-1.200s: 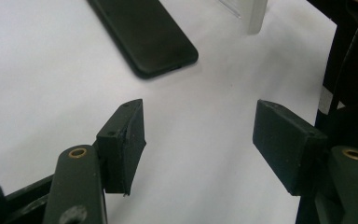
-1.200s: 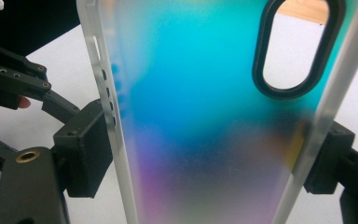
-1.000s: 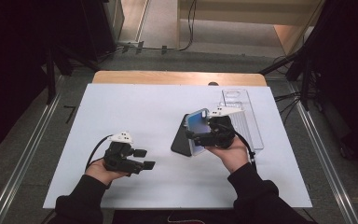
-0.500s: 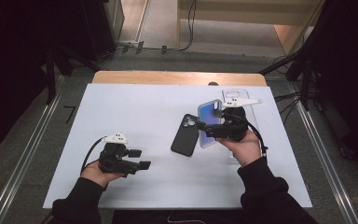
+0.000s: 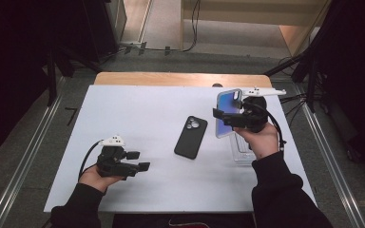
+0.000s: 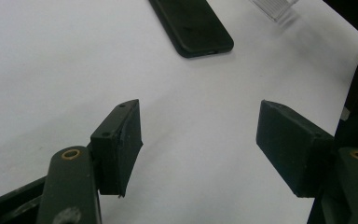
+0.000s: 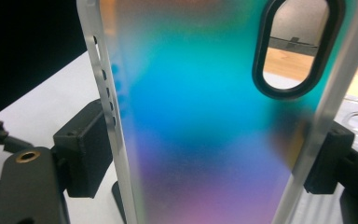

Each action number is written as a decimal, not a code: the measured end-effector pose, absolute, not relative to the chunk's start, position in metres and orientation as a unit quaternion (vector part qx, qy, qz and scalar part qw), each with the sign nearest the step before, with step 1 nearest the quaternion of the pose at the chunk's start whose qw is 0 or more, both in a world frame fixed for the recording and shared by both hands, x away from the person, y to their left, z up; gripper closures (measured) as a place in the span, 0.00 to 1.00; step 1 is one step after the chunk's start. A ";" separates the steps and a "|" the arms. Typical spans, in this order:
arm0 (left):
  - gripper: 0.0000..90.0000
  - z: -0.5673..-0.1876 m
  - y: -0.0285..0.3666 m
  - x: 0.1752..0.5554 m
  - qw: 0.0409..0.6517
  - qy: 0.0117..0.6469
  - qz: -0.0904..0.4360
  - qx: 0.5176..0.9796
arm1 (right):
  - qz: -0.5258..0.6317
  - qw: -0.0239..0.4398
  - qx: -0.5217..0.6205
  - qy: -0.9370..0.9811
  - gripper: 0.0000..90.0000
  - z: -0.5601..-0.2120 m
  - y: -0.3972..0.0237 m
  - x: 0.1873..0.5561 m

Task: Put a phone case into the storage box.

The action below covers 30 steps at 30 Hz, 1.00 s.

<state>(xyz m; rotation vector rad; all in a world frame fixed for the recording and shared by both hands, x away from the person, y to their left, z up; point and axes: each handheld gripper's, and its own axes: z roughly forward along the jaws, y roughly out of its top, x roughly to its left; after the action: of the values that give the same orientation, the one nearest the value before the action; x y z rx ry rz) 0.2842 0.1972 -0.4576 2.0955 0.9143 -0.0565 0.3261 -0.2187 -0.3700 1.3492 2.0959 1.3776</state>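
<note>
From above, one black phone [image 5: 190, 137] lies flat mid-counter [image 5: 138, 109], one rainbow-tinted case [image 5: 228, 113] stands clamped in the right tool [image 5: 223, 117] above one clear tray [image 5: 243, 151], and the left tool [image 5: 138, 160] sits near the front edge. The left tool's view shows two pads [image 6: 121, 147] apart with nothing between, the phone [image 6: 192, 25] beyond. The right tool's view shows two pads [image 7: 86, 147] pressing the case [image 7: 200, 130] by its edges.
</note>
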 end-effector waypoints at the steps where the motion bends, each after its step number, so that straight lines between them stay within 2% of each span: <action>1: 0.35 -0.457 0.198 0.283 0.414 0.366 -0.022 0.833 | 0.479 0.147 0.472 0.725 0.19 -0.369 -0.221 0.327; 10: 0.35 -0.457 0.202 0.277 0.413 0.378 -0.016 0.829 | 0.480 0.170 0.492 0.706 0.19 -0.365 -0.240 0.336; 18: 0.35 -0.457 0.206 0.274 0.416 0.385 -0.016 0.824 | 0.461 0.208 0.521 0.687 0.19 -0.371 -0.255 0.348; 30: 0.35 -0.458 0.205 0.274 0.414 0.382 -0.017 0.826 | 0.449 0.225 0.550 0.667 0.19 -0.383 -0.268 0.377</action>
<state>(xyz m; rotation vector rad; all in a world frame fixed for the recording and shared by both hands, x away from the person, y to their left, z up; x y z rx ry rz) 0.2738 0.2045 -0.4577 2.0759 0.9590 -0.0430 0.3768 -0.2684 -0.3834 1.5183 1.8405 1.2376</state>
